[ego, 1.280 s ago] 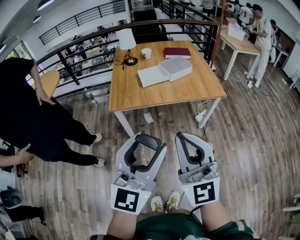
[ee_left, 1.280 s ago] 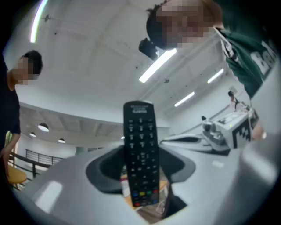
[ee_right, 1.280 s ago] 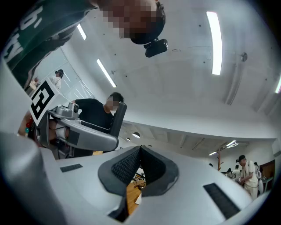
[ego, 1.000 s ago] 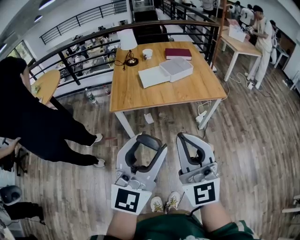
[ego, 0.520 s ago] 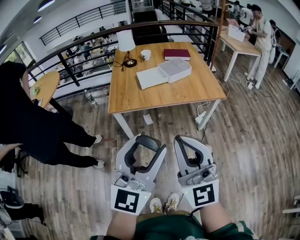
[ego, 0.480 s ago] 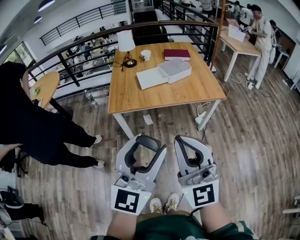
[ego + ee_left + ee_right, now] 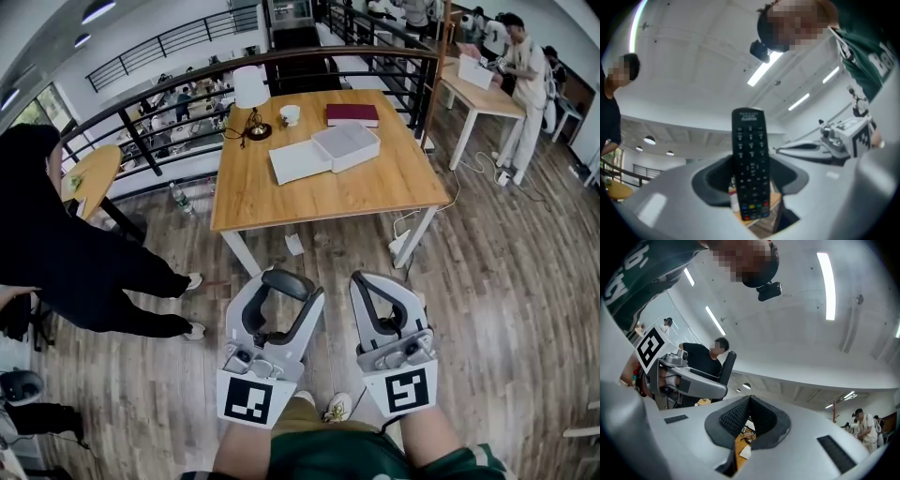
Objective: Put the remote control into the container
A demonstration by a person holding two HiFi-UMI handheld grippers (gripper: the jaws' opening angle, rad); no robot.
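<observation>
A black remote control stands upright between the dark pads of my left gripper, which is shut on it. In the head view the left gripper and right gripper are held side by side low over the wooden floor, short of the table; the remote is hard to make out there. The right gripper is shut with its pads touching and nothing between them. The container, a shallow white box, sits on the wooden table with its flat white lid lying next to it on the left.
On the table's far side stand a lamp, a white cup and a red book. A person in black stands at the left. A railing runs behind the table. At the right, a second table with people.
Both grippers have drifted a little forward with the walking person, and the table has shifted slightly in view. The remote stays in the left gripper; the right stays closed.
</observation>
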